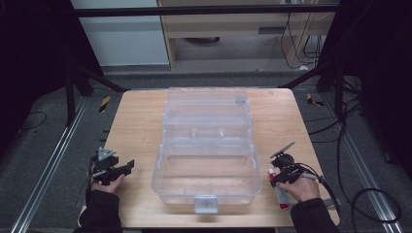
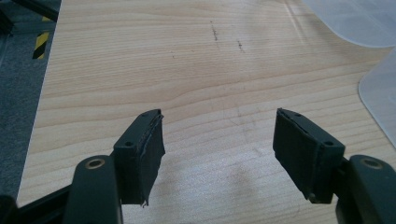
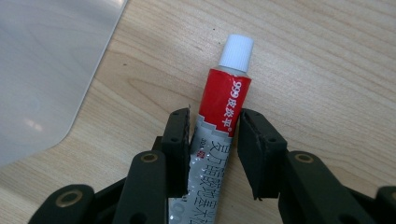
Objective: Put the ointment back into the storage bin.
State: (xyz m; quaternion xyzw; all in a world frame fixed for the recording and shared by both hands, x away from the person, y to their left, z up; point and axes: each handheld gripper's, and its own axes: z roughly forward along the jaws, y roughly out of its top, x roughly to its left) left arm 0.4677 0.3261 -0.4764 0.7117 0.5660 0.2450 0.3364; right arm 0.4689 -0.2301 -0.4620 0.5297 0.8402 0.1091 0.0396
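The left gripper (image 2: 218, 154) holds its two black, rough-padded jaws wide apart with nothing between them, low over a pale wooden table (image 2: 187, 70), with the rounded edges of a translucent plastic case (image 2: 378, 88) at the right.

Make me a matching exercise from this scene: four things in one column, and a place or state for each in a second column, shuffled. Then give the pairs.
1. tube
2. clear box
3. left gripper
4. tube cap

A. white
B. lid open, at the middle of the table
C. jaws apart over bare wood
D. lying between the right gripper's jaws

Pairs: 1-D, 2-B, 3-C, 4-A
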